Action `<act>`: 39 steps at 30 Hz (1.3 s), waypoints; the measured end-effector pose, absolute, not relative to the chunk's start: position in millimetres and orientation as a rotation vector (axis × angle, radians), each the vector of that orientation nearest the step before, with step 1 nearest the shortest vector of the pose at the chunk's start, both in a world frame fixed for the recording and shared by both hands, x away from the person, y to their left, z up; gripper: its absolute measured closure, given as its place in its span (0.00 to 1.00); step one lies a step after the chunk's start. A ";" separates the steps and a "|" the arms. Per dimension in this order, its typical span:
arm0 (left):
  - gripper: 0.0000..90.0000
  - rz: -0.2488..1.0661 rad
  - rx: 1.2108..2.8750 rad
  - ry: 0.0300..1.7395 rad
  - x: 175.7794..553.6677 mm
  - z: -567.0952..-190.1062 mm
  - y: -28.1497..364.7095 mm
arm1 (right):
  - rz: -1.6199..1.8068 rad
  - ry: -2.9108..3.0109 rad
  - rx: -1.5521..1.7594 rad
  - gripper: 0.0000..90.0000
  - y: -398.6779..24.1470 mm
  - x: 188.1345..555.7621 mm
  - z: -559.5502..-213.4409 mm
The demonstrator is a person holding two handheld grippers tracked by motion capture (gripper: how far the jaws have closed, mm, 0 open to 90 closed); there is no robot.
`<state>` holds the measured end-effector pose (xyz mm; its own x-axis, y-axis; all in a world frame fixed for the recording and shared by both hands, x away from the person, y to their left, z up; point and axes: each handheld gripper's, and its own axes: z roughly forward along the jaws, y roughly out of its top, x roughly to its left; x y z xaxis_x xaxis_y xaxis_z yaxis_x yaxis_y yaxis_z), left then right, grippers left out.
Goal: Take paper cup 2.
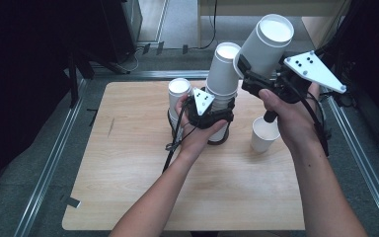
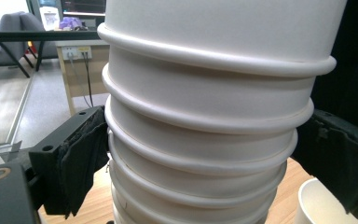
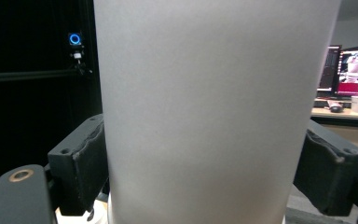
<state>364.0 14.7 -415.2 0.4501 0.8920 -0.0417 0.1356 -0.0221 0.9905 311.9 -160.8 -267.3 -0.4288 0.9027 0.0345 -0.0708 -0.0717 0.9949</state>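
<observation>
While the left tongs point(image 1: 216, 114) clamp the nested cup stack point(image 1: 222, 79) on the counter point(image 1: 128, 187), the right tongs point(image 1: 250, 79) grip a single raised cup point(image 1: 266, 42).

Left forearm reaching in from below, left gripper point(image 1: 211, 109) level at table centre, fingers point(image 2: 81, 158) clamped either side of a load, right gripper point(image 1: 256, 76) raised and tilted, fingers point(image 3: 81, 163) closed on a load

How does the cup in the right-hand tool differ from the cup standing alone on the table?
The held cup is up in the air, tilted, between the right gripper's jaws; the lone cup stands upright on the table, untouched. The held cup looks taller. Both are plain white, mouths up.
</observation>
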 end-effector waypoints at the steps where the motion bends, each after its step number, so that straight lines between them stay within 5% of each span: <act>1: 0.05 0.782 1.490 0.949 363.6 -415.1 15.2 | 1.608 1.431 0.944 0.16 -161.6 310.7 -268.7; 39: 0.00 0.756 1.532 0.873 301.0 -426.2 48.3 | 1.541 1.459 0.954 0.16 -181.5 273.6 -334.0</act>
<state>301.0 48.3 -426.2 0.5145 0.8575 -0.0056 0.1166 -0.0635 0.9911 273.6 -181.5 -334.0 -0.4025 0.9154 0.0013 -0.0489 -0.0229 0.9985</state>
